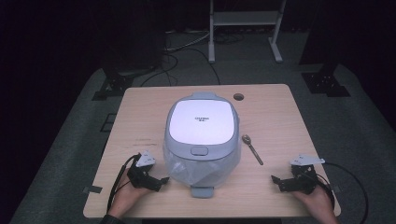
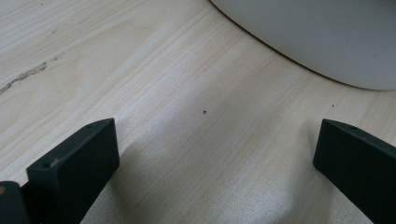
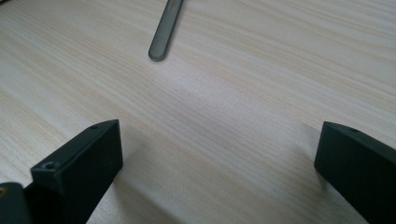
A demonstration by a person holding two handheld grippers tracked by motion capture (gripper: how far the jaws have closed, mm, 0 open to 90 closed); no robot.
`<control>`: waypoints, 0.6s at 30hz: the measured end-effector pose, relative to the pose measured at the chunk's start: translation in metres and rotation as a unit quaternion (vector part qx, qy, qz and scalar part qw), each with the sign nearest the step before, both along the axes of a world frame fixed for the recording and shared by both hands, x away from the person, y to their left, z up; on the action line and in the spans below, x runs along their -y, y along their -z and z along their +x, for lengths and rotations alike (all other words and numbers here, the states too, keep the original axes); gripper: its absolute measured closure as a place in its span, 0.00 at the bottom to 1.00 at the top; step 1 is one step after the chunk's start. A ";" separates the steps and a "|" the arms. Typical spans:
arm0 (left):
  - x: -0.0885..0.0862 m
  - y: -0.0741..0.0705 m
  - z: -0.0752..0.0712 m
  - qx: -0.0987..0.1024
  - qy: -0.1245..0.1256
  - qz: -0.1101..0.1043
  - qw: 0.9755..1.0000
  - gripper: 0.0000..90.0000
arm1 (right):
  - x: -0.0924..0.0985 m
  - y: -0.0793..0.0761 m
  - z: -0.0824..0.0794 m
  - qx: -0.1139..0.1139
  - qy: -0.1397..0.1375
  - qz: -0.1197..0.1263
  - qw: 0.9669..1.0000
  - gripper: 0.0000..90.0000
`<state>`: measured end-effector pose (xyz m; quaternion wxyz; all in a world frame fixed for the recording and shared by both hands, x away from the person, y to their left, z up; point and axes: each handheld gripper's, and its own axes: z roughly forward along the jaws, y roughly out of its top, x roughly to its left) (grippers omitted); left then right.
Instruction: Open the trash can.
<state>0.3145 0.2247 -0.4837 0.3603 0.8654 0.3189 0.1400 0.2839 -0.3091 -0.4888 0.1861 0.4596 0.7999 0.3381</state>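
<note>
Pale wood table (image 1: 140, 121) carries a grey-white rice cooker (image 1: 201, 128), lid down, with clear plastic bunched round its front and a latch button on the near edge. Its curved white wall (image 2: 327, 42) sits just ahead of the left gripper (image 1: 161, 182), whose jaws gape with nothing between them. A metal spoon (image 1: 252, 149) lies beside the cooker; its handle tip (image 3: 159, 49) is ahead of the right gripper (image 1: 276, 181), likewise released and empty. Likely risks: smooth, rounded walls could slip from the pads, loose plastic could snag a jaw, and a careless sweep might knock the thin spoon away.
</note>
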 end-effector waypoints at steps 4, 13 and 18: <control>0.000 0.000 0.000 0.000 0.000 0.000 1.000 0.00 | 0.000 0.000 0.000 0.000 0.000 0.000 1.000 0.00; 0.000 0.000 0.000 0.001 0.001 0.000 1.000 0.00 | 0.000 0.000 0.000 0.000 0.001 0.000 1.000 0.00; -0.002 -0.002 0.000 0.005 0.007 0.000 1.000 0.04 | 0.000 0.000 0.000 0.000 0.001 0.000 1.000 0.00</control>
